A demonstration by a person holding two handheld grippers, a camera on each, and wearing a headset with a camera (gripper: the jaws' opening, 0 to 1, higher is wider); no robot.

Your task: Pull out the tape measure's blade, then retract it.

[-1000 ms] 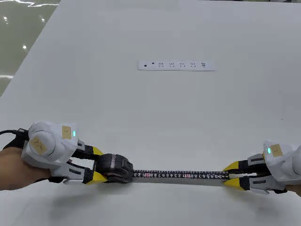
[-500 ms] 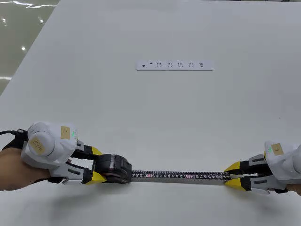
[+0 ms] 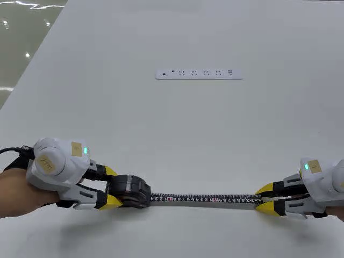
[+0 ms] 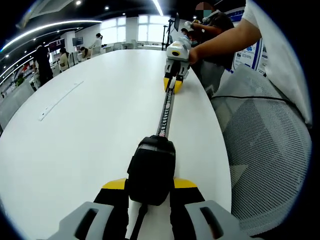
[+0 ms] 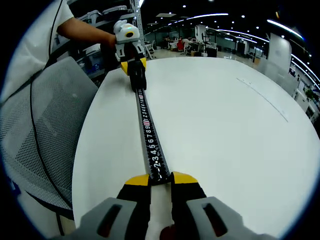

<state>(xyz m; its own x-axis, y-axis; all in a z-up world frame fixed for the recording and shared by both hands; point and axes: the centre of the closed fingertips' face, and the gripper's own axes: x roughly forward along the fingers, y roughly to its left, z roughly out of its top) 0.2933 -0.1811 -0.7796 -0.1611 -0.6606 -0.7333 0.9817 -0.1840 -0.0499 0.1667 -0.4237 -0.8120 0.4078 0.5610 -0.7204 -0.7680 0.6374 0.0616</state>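
Observation:
The black tape measure case (image 3: 129,192) sits near the table's front edge, clamped between the yellow-tipped jaws of my left gripper (image 3: 110,187). In the left gripper view the case (image 4: 151,170) stands between the jaws of the left gripper (image 4: 150,184). Its dark numbered blade (image 3: 204,199) runs rightward, flat over the table, to my right gripper (image 3: 264,198), which is shut on the blade's end. From the right gripper view, the blade (image 5: 148,135) stretches away from the right gripper (image 5: 160,178) to the case (image 5: 137,77).
A white power strip (image 3: 198,73) lies flat on the white table (image 3: 177,134) further back. A mesh chair (image 4: 265,150) stands at the table's near edge beside the person. Other people stand far across the room.
The right gripper has edged a little further right with the blade's end. The left gripper and case have stayed almost in place.

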